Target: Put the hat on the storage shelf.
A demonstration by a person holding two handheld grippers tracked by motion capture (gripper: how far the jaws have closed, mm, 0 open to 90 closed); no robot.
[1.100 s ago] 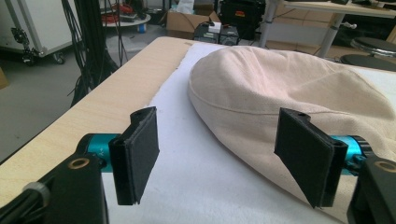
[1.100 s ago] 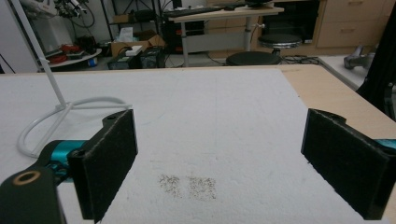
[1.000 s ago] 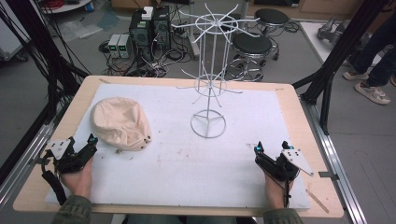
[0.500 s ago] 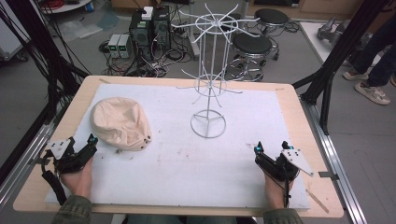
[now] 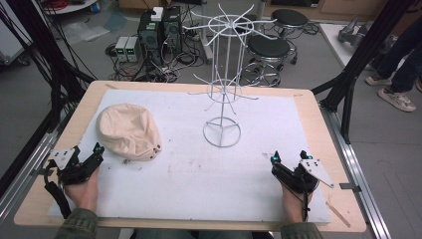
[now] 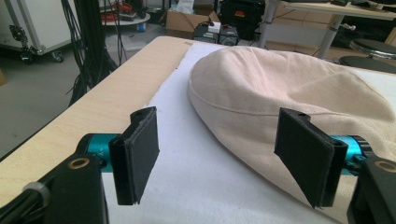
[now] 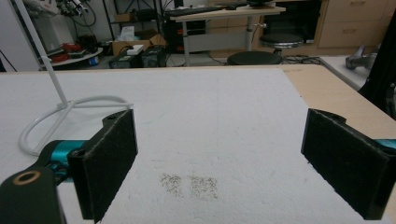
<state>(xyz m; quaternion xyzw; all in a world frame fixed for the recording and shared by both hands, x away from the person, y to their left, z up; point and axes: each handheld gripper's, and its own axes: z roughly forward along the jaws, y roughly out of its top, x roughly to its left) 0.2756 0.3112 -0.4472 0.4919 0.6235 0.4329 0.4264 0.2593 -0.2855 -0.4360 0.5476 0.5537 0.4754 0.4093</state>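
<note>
A beige cloth cap lies on the white mat at the left; in the left gripper view the cap spreads just beyond the jaws. My left gripper rests near the front left edge, open, a little short of the cap, with nothing between its pads. A white wire stand rises upright from its ring base at the mat's middle. At the front right, my right gripper stands open over bare mat, its jaws wide apart and empty.
The white mat covers a wooden table. Black frame posts flank both sides. Behind the table are computer boxes, cables and stools. A person's shoes show at the far right.
</note>
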